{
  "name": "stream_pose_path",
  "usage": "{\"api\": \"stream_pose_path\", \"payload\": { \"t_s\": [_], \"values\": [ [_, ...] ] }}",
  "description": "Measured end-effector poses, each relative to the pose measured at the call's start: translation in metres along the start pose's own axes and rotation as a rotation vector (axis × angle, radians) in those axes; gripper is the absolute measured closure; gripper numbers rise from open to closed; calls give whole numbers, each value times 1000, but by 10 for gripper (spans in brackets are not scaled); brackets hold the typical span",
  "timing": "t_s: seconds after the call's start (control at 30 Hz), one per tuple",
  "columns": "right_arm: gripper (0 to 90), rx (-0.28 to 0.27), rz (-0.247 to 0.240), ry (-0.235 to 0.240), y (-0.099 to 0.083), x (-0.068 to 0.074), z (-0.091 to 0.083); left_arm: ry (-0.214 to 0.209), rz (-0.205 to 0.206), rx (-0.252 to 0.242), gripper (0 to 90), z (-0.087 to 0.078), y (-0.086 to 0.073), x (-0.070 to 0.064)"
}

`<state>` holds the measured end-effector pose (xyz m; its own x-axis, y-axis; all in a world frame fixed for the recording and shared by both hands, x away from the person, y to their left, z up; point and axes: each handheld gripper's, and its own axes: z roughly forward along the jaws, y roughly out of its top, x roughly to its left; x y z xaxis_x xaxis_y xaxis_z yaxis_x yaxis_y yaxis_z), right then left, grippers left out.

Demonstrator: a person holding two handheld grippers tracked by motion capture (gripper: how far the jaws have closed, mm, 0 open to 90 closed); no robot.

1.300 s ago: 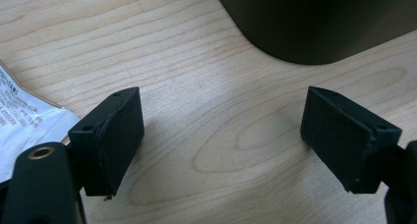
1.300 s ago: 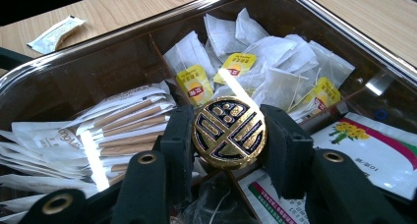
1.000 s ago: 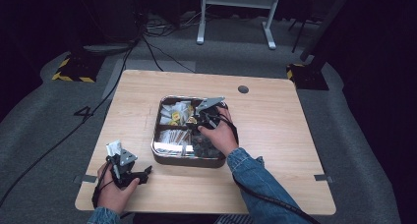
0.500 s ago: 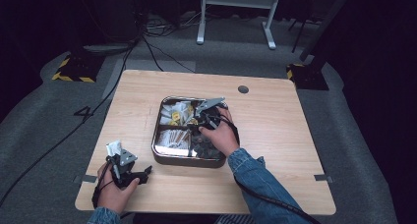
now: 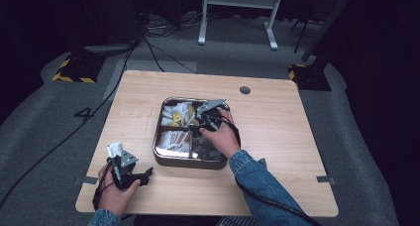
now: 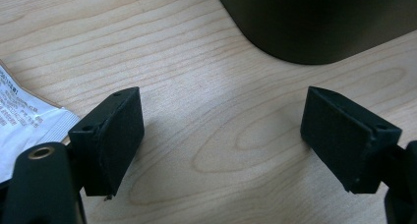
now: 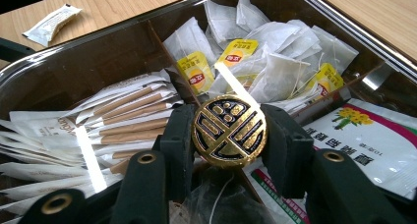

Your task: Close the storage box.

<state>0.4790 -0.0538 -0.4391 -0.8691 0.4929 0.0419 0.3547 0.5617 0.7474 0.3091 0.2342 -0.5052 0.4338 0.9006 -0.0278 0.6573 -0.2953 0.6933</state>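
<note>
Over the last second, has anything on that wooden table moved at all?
Almost nothing. The right gripper stays shut on the round black-and-gold disc over the divided metal tray. The left gripper still rests open near the table's front edge, by the small white sachet. Tray and sachet lie as before.

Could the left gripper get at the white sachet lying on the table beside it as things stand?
Probably yes: the left gripper is open over bare table, and the white sachet lies right beside one jaw, uncovered.
</note>
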Motion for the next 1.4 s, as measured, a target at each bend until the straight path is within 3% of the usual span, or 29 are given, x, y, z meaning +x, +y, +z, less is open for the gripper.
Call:
{"api": "stream_pose_path", "payload": {
  "t_s": [0.23, 0.33, 0.57, 0.93, 1.4],
  "values": [
    [579, 0, 7, -2, 0, 0, 1, 0, 0, 0, 170, 0, 0, 0],
    [495, -12, 10, -23, 0, 0, 0, 0, 0, 0, 170, 0, 0, 0],
    [410, -49, 26, -31, 3, -3, -9, 0, 0, 0, 170, 0, 0, 0],
    [372, -97, 21, -43, 13, -5, -46, 0, 0, 0, 170, 0, 0, 0],
    [363, -119, 35, -76, 2, -14, -88, 0, 0, 0, 169, 0, 0, 0]
  ]
}}
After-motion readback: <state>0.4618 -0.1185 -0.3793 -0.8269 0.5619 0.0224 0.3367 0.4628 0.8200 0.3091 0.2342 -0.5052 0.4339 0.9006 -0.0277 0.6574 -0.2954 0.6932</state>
